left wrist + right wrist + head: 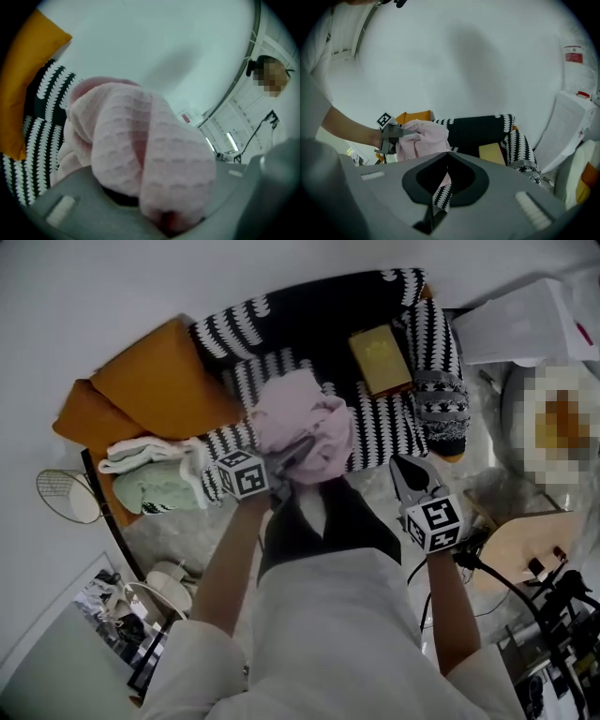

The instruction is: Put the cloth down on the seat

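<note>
Left tongs (289,457) are pinching the pink waffle-knit cloth (305,423). Left gripper view shows a thick fold of it (140,154) packed between the jaws, hiding the tips. Cloth is bunched up over the front-left part of the seat (375,427). No view shows whether its lower folds touch the seat. In the right gripper view the same bundle (423,138) sticks out past the left tongs (393,136), in front of the dark backrest.

Right tongs (410,474) are pressed together, tips meeting, nothing between them; the right gripper view (447,154) agrees. They sit off the seat's front-right corner, well apart from the cloth, angled down toward the seat.

Seat is covered by a black-and-white patterned throw (427,343) that runs up the backrest and over the right arm. Flat yellow box (380,359) lies on the seat near the back-right corner. Grey patterned knit item (441,404) lies at the front end of the right arm. Orange cushions (159,381) sit at the seat's left edge. Folded green and white towels (150,474) lie just in front of them, beside the left tongs' marker cube (244,474).
</note>
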`<state>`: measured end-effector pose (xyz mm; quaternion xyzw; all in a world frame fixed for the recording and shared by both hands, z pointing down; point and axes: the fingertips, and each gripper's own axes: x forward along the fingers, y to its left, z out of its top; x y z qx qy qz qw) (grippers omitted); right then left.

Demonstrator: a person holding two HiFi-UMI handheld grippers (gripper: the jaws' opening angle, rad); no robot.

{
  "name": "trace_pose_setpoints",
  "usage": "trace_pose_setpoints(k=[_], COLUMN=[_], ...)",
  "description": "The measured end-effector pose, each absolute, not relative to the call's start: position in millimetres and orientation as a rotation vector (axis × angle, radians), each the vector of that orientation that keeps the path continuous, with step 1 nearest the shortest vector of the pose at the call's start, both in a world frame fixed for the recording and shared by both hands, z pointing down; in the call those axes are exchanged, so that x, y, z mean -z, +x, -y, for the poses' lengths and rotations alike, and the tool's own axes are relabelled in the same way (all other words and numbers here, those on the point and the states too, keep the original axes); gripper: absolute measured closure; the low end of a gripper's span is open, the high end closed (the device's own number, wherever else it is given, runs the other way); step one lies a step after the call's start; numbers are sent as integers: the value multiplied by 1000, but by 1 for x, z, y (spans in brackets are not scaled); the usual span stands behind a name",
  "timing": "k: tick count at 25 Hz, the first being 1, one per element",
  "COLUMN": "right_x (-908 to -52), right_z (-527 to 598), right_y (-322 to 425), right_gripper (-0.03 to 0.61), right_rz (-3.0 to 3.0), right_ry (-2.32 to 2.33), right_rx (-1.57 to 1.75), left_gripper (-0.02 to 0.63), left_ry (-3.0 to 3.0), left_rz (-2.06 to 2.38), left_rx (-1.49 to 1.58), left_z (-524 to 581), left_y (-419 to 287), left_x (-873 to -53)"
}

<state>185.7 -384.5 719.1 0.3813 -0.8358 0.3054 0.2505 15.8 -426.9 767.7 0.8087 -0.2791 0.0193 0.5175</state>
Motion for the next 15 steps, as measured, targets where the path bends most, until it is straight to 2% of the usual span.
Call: trace_pose_setpoints(k=[12,15], right_x=[-790,-796], right_z=[391,394], right_y=[200,203], right_gripper=[575,574], right_rz=[2212,2209], right_ry=[1018,1016], right_rx=[-946,-961], left_gripper=[409,341], left_ry=[1766,1737], left_rz=[722,745], left_rx=[-157,-206], left_z=[465,470], left_y=[46,52], left_x=[-902,-916])
